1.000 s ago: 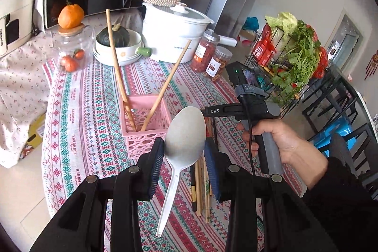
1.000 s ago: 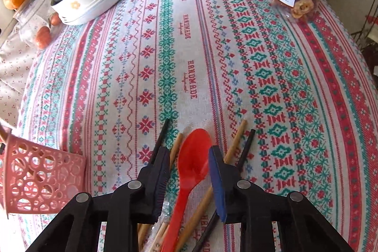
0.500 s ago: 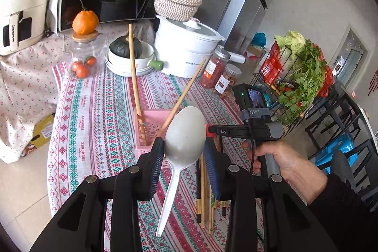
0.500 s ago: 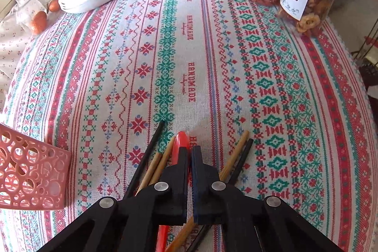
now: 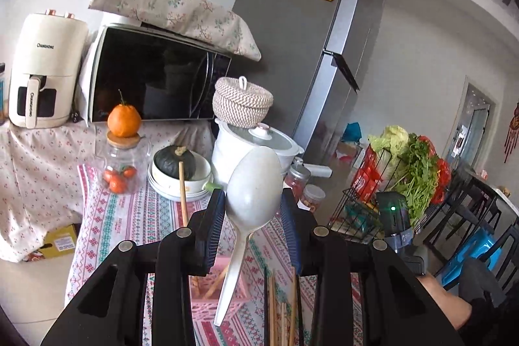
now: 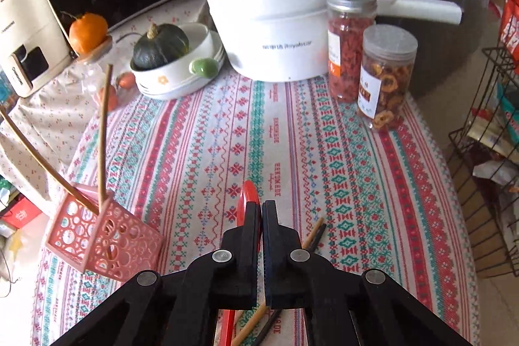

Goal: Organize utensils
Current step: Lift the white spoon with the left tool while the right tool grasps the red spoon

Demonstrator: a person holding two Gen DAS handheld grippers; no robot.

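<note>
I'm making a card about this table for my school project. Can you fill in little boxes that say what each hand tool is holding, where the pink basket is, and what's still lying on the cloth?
left gripper: fingers closed on the bowl of a white spoon, handle hanging down
right gripper: fingers shut on a red spoon
pink basket: on the tablecloth, two wooden chopsticks standing in it
still lying on cloth: loose chopsticks under the right gripper
</note>
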